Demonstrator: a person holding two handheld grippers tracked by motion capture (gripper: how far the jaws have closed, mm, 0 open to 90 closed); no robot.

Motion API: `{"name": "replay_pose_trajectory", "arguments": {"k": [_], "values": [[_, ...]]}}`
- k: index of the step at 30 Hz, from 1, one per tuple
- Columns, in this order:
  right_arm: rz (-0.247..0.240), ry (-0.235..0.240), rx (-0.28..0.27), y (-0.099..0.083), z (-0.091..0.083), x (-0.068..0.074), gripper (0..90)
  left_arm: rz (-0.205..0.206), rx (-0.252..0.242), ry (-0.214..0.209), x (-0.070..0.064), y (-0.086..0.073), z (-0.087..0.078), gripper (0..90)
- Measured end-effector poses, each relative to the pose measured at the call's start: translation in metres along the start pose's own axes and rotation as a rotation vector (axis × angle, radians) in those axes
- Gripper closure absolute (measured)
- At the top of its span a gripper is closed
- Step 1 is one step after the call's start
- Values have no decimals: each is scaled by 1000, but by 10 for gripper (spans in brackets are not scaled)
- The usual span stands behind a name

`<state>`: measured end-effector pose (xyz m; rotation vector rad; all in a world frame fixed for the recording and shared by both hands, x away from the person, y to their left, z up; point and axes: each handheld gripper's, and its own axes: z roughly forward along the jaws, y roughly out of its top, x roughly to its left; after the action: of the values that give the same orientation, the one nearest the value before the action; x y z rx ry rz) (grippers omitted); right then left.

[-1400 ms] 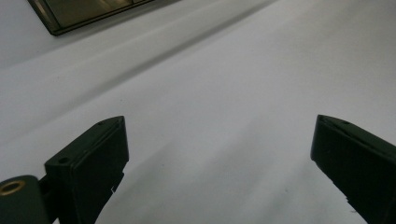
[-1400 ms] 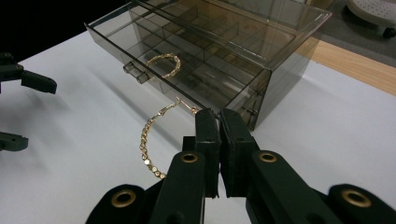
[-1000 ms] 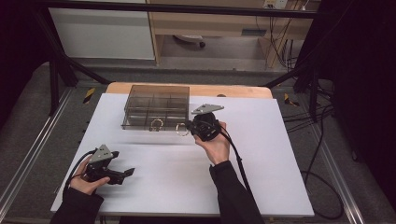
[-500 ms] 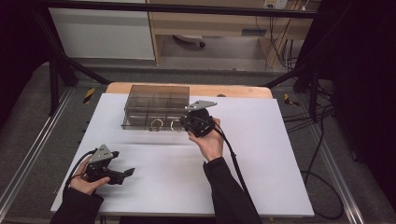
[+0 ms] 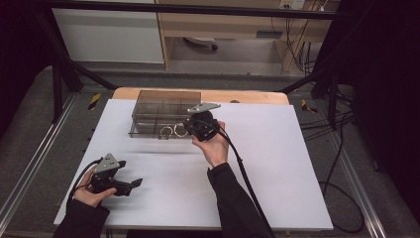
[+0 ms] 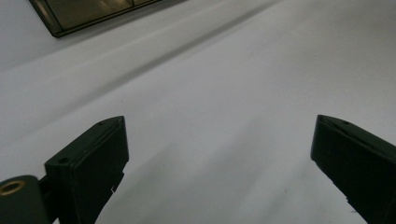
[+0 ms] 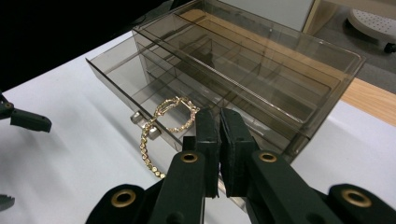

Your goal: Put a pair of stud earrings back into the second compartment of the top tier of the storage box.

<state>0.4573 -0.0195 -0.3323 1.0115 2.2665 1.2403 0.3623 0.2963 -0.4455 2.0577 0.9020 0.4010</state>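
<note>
Gold bracelet (image 7: 170, 122) is light and floppy; your right tongs (image 7: 219, 122) pinch its end, left tongs (image 6: 219, 140) wide.

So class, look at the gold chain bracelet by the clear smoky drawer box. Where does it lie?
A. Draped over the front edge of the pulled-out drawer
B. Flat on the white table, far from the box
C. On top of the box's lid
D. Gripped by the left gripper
A: the bracelet hangs over the front edge of the open drawer, its tail trailing down toward the table.
</note>
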Motion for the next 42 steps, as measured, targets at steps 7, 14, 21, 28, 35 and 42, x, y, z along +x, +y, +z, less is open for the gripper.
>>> {"name": "replay_pose_trajectory", "arguments": {"k": [7, 14, 21, 28, 35, 42], "values": [[-2, 1, 2, 7, 12, 5, 874, 0, 1, -3, 0, 0, 0, 39], [2, -5, 5, 11, 25, 9, 874, -1, 2, -3, 0, 0, 0, 39], [7, -14, 8, 13, 38, 11, 874, 0, 0, -4, 0, 0, 0, 39], [9, -13, 13, 14, 49, 11, 874, 0, -2, -3, 0, 0, -1, 39], [11, -18, 19, 16, 62, 14, 873, -1, -4, -5, 0, 0, -1, 39], [12, -24, 22, 16, 70, 16, 873, -2, -5, -5, 0, 0, -1, 39]]}}
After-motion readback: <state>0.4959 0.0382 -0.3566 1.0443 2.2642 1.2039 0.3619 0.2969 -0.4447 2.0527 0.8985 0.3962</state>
